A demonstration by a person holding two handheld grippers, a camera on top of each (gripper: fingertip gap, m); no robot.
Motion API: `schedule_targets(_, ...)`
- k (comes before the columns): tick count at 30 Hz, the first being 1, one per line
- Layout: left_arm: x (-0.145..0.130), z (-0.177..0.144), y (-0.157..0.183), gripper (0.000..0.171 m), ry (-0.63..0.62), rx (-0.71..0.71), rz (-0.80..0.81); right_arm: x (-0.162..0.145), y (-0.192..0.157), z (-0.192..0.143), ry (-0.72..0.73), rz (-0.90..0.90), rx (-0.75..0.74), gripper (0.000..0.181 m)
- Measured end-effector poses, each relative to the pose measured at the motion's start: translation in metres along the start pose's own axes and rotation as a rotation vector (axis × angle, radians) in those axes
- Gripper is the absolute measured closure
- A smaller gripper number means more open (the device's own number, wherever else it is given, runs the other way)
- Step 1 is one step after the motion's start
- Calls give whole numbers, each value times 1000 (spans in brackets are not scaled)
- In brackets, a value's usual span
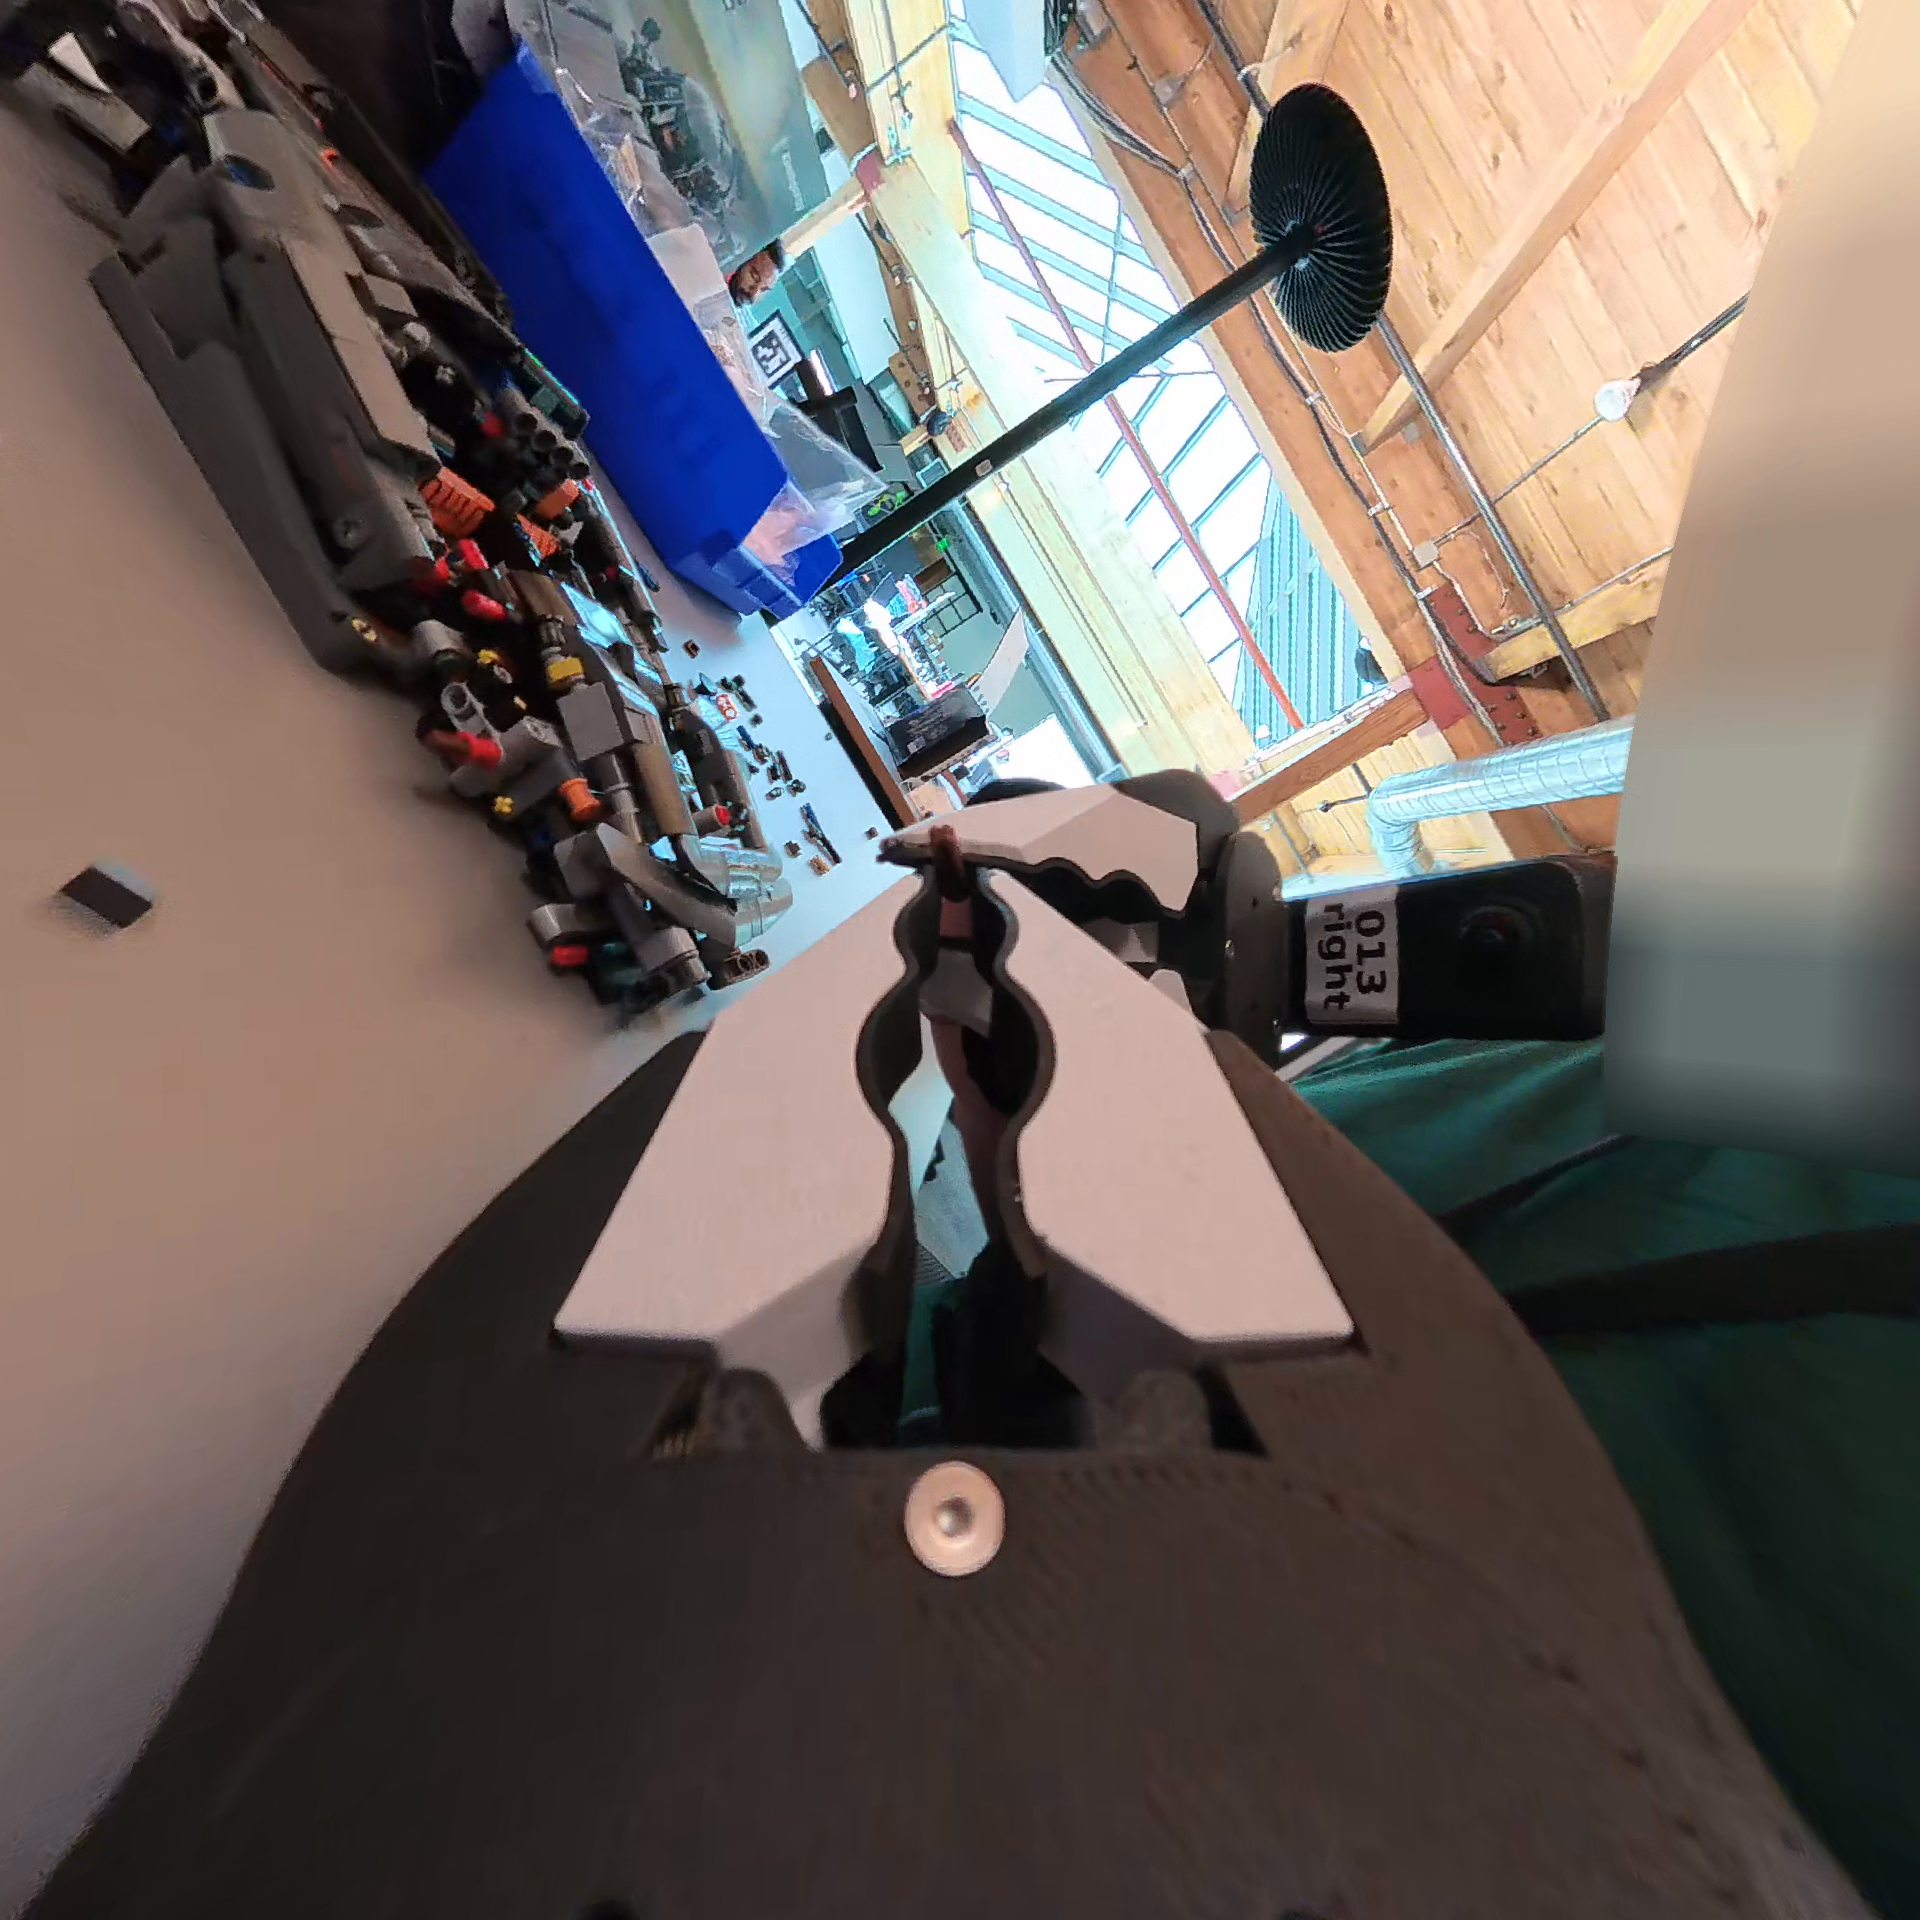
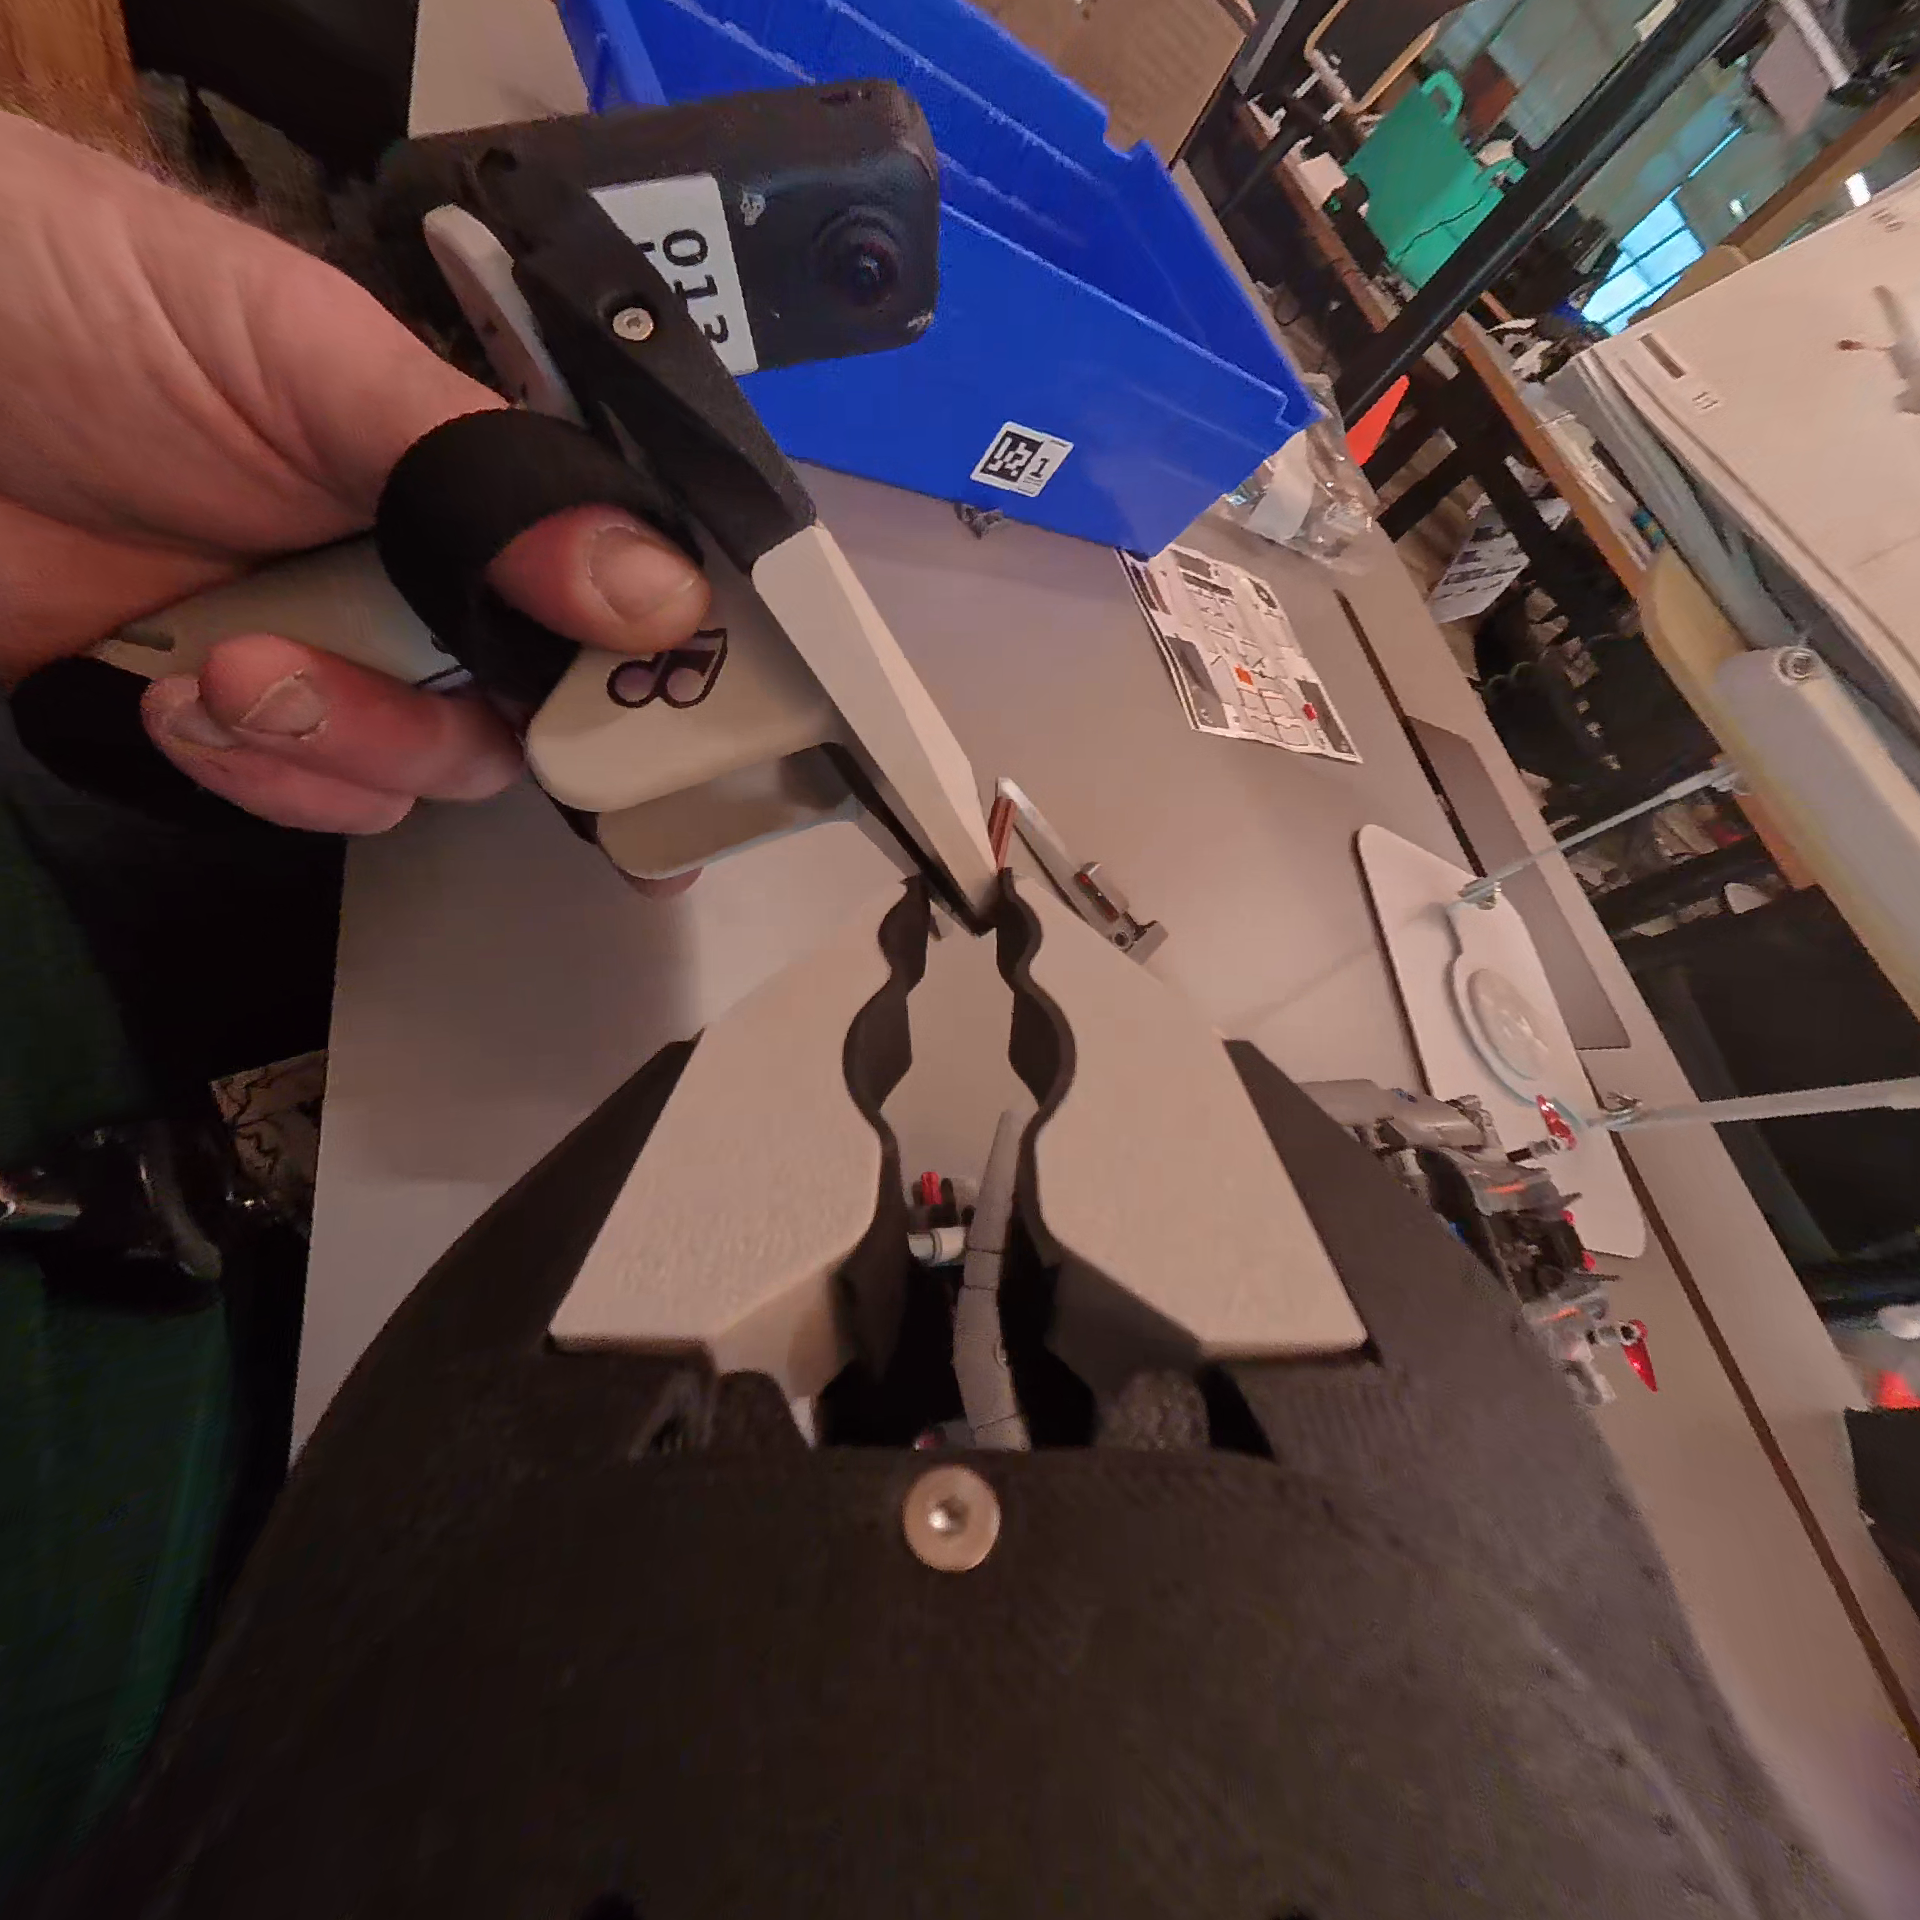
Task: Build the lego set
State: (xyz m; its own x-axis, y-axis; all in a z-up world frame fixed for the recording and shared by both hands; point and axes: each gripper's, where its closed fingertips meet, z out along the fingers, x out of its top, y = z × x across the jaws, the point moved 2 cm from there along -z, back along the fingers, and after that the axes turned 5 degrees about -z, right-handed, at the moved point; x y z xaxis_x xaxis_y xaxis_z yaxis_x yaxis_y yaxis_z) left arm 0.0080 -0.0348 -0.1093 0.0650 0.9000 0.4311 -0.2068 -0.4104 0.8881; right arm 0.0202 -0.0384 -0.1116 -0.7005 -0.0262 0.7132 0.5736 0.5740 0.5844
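We held both tongs up above the grey desk [image 2: 1226, 831], tips meeting. The left tongs [image 1: 951, 894] were pinched on a thin reddish-brown lego piece [image 1: 948, 868], which stood out past their tips. In the right wrist view the right tongs [image 2: 961, 904] stood a little apart, closing around the tip of the left tongs; whether they gripped anything we could not tell. Beside that meeting point a flat grey lego part [image 2: 1081, 883] showed, but we could not tell whether it lay on the desk or was held.

The partly built grey lego model [image 1: 312, 343], studded with red and orange pins, lay along the desk, with small loose pieces [image 1: 769, 758] scattered near its end. Behind it stood a blue bin [image 1: 613, 312] holding clear plastic bags [image 1: 665, 135]; what the bags held was not clear. A sticker sheet [image 2: 1242, 655] lay on the desk near the bin.
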Motion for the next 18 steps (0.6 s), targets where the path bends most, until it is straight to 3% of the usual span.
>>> schedule_targets(8,-9,-2,2,168,-107,-33,-24,1,-8,-5,-3,32,54,173)
schedule_targets(18,-42,15,13,168,-321,-73,-3,-9,-24,-41,20,146,73,175)
